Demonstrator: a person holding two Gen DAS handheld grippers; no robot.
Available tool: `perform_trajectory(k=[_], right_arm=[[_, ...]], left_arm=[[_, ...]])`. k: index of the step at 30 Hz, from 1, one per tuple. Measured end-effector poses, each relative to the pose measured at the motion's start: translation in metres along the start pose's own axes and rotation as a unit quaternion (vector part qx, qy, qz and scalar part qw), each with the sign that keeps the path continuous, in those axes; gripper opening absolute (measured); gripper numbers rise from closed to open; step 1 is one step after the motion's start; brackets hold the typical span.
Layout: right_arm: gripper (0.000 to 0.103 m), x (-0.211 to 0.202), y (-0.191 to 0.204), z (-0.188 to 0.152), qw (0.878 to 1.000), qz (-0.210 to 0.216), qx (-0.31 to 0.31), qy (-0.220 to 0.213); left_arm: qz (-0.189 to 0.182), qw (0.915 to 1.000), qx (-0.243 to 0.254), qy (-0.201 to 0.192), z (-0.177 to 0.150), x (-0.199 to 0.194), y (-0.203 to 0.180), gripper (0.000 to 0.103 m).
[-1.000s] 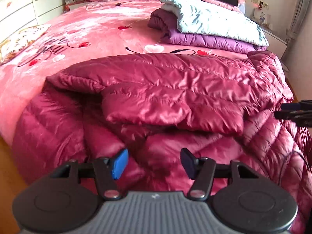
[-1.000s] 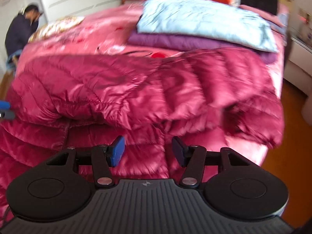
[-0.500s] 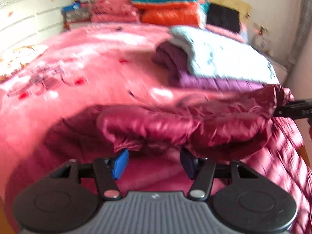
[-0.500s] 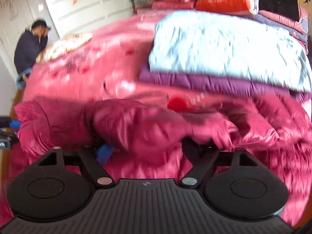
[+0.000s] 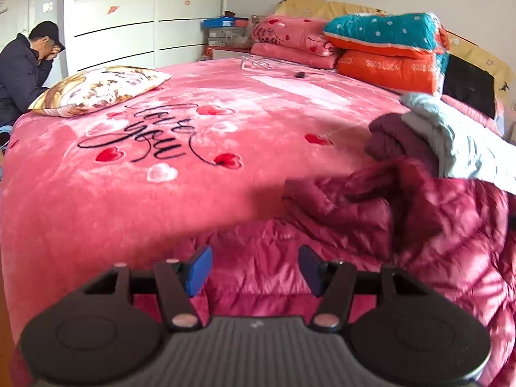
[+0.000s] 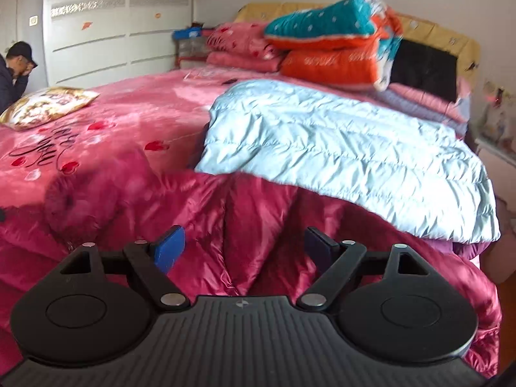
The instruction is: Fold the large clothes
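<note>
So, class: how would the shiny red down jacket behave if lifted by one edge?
The red down jacket probably flops and drapes, as its crumpled folds suggest. Its glossy shell looks slippery. The puffy quilting hints that it is light for its bulk.

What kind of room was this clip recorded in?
Most likely a home bedroom. A large bed with a pink "love you" blanket fills the view, folded quilts are stacked against the headboard, and a white wardrobe lines the wall. A red down coat lies at the bed's near edge.
</note>
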State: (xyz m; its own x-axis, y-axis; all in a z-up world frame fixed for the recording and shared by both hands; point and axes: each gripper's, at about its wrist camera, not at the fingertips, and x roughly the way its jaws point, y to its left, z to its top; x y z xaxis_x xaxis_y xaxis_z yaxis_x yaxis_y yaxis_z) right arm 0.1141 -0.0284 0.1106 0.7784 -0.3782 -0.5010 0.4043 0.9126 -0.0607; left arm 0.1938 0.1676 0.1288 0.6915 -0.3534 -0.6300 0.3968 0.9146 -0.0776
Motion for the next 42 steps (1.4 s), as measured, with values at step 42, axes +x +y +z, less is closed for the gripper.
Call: perform_trajectory(k=[42], right_arm=[[0.103, -0.026, 0.024, -0.052, 0.998, 0.033, -0.024, 0.037]], left_arm=[[-0.047, 0.9968, 0.026, -0.058, -0.049, -0.032, -0.037, 0.088]])
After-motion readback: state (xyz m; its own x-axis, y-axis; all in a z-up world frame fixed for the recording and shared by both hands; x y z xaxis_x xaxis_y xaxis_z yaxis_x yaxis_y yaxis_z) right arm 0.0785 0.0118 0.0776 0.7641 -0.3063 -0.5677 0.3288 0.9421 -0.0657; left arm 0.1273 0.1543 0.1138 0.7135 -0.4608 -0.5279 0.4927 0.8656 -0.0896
